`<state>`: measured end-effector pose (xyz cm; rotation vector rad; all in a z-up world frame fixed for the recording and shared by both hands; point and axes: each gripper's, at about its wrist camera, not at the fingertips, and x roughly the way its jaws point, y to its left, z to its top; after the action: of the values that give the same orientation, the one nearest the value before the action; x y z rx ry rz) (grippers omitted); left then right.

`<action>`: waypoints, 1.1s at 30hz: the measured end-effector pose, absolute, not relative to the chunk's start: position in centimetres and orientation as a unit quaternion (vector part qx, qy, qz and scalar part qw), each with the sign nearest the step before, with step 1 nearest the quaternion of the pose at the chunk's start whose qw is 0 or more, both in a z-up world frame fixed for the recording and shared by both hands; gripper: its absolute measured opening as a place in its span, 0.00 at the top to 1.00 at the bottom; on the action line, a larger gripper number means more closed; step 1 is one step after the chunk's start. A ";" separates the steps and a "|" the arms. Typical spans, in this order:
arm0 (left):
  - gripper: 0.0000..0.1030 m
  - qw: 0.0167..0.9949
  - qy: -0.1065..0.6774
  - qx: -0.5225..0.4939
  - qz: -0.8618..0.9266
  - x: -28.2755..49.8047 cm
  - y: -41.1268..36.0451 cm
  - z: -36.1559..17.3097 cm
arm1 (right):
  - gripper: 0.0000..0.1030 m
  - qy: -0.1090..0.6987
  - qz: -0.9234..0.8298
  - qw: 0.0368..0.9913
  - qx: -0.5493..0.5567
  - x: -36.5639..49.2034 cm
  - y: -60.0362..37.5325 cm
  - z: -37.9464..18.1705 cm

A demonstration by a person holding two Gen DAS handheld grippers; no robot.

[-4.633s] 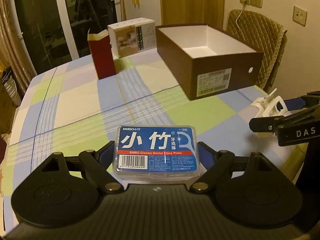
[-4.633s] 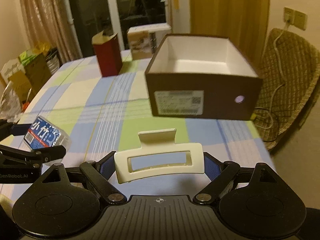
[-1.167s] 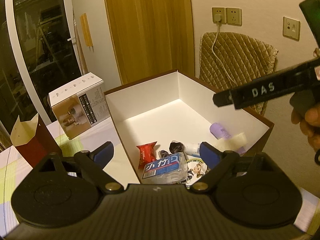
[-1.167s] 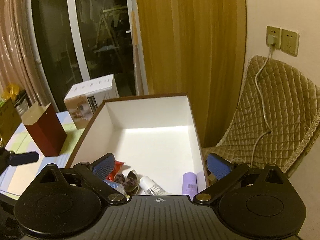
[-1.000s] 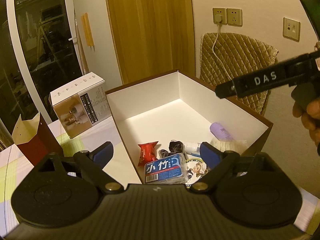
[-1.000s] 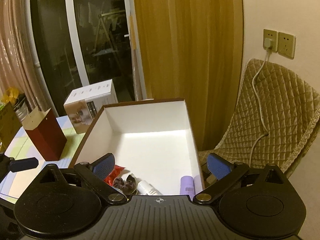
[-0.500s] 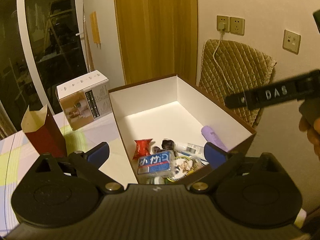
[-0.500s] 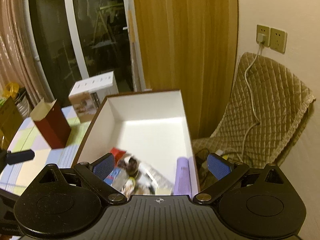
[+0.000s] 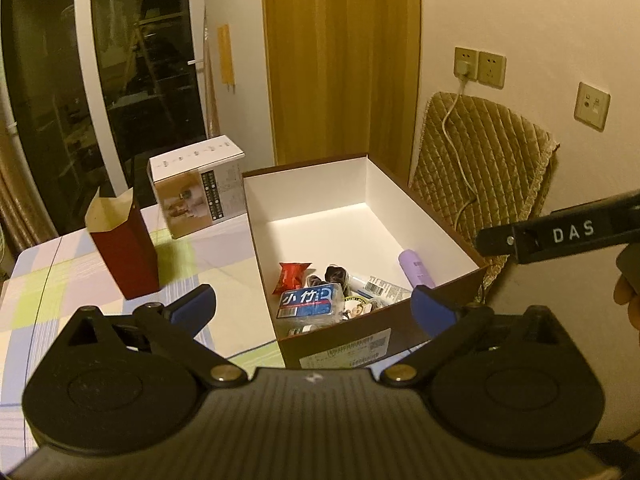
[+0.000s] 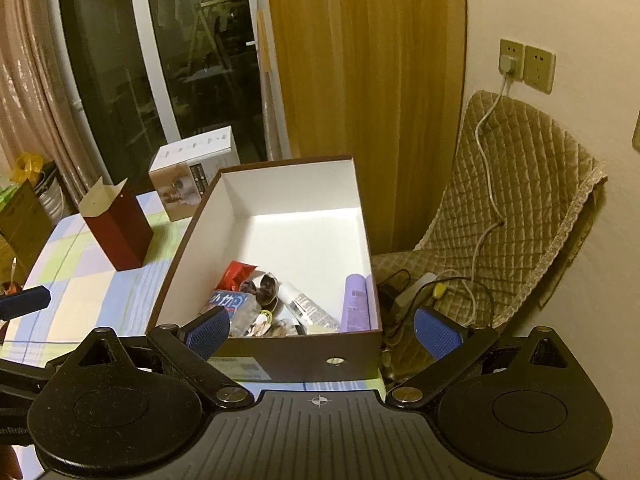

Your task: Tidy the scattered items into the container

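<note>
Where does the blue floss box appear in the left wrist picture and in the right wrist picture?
Left wrist: floss box low centre, inside the brown box, near its front wall.
Right wrist: floss box lower left of centre, partly behind the left blue pad.
Shared landmark: purple tube by the right wall.

The brown shoebox [image 9: 440,288], white inside and open-topped, sits on the checked tablecloth with its labelled end nearest. Its contents are bunched at that near end: a blue dental floss pick case [image 9: 307,301] lying tilted on the heap, a red snack packet [image 9: 291,276] beside it, a lilac tube [image 9: 416,269] along the right wall, and a white tube [image 10: 306,307] between them.
</note>
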<state>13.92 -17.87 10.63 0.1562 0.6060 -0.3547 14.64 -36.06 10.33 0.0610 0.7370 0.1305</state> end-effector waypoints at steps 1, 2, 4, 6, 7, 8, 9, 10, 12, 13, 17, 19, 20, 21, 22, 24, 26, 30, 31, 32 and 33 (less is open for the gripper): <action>0.01 0.936 0.298 0.075 -0.171 13.6 -17.9 10.9 | 0.00 0.360 0.065 0.930 0.029 14.4 -36.1 10.5; 0.01 0.936 0.298 0.073 -0.169 13.4 -18.0 11.1 | 0.00 0.361 0.066 0.930 0.027 14.1 -36.2 10.6; 0.01 0.937 0.301 0.071 -0.163 12.9 -18.2 11.5 | 0.00 0.362 0.068 0.929 0.025 13.7 -36.3 10.9; 0.01 0.937 0.303 0.067 -0.162 12.4 -18.3 11.8 | 0.00 0.363 0.068 0.929 0.023 13.2 -36.5 11.2; 0.01 0.936 0.304 0.066 -0.162 12.1 -18.4 12.0 | 0.00 0.363 0.069 0.929 0.023 12.9 -36.6 11.5; 0.01 0.936 0.306 0.066 -0.161 11.8 -18.5 12.2 | 0.00 0.363 0.068 0.929 0.023 12.6 -36.7 11.7; 0.01 0.935 0.309 0.065 -0.160 11.6 -18.6 12.4 | 0.00 0.361 0.068 0.930 0.021 12.2 -36.8 12.0; 0.01 0.935 0.311 0.064 -0.157 11.3 -18.6 12.6 | 0.00 0.358 0.067 0.931 0.018 11.8 -36.8 12.3; 0.01 0.936 0.311 0.063 -0.152 10.7 -18.7 13.1 | 0.00 0.353 0.065 0.933 0.010 11.1 -36.9 12.8; 0.01 0.936 0.311 0.064 -0.151 10.4 -18.7 13.4 | 0.00 0.351 0.063 0.934 0.007 10.8 -37.0 13.1; 0.01 0.936 0.312 0.064 -0.152 9.3 -18.7 14.2 | 0.00 0.352 0.059 0.934 0.013 9.8 -37.3 14.0; 0.01 0.935 0.315 0.058 -0.152 8.8 -18.4 14.6 | 0.00 0.353 0.058 0.934 0.014 9.3 -37.4 14.4; 0.01 0.934 0.317 0.055 -0.153 8.6 -18.3 14.7 | 0.00 0.354 0.058 0.933 0.016 9.1 -37.4 14.5; 0.01 0.934 0.318 0.054 -0.153 8.4 -18.2 14.9 | 0.00 0.355 0.059 0.933 0.017 8.9 -37.4 14.7; 0.01 0.934 0.319 0.054 -0.152 8.2 -18.1 15.0 | 0.00 0.356 0.060 0.932 0.019 8.7 -37.4 14.8; 0.01 0.933 0.322 0.055 -0.152 7.7 -18.0 15.3 | 0.00 0.357 0.060 0.932 0.022 8.3 -37.2 14.9; 0.01 0.933 0.323 0.054 -0.151 7.4 -17.8 15.5 | 0.00 0.359 0.062 0.931 0.024 8.1 -37.0 15.1; 0.01 0.933 0.326 0.046 -0.147 7.1 -17.4 15.8 | 0.00 0.360 0.065 0.930 0.023 7.6 -36.6 15.3; 0.01 0.933 0.325 0.047 -0.144 7.0 -17.3 15.9 | 0.00 0.361 0.066 0.930 0.023 7.5 -36.5 15.4; 0.01 0.935 0.324 0.048 -0.140 6.9 -17.1 16.0 | 0.00 0.361 0.066 0.930 0.023 7.4 -36.4 15.4; 0.01 0.935 0.323 0.047 -0.136 6.8 -17.0 16.0 | 0.00 0.362 0.065 0.930 0.023 7.4 -36.3 15.4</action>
<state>6.85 -16.97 15.99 0.0963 0.6606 -0.2784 7.39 -36.30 15.43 0.0469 0.7415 0.1337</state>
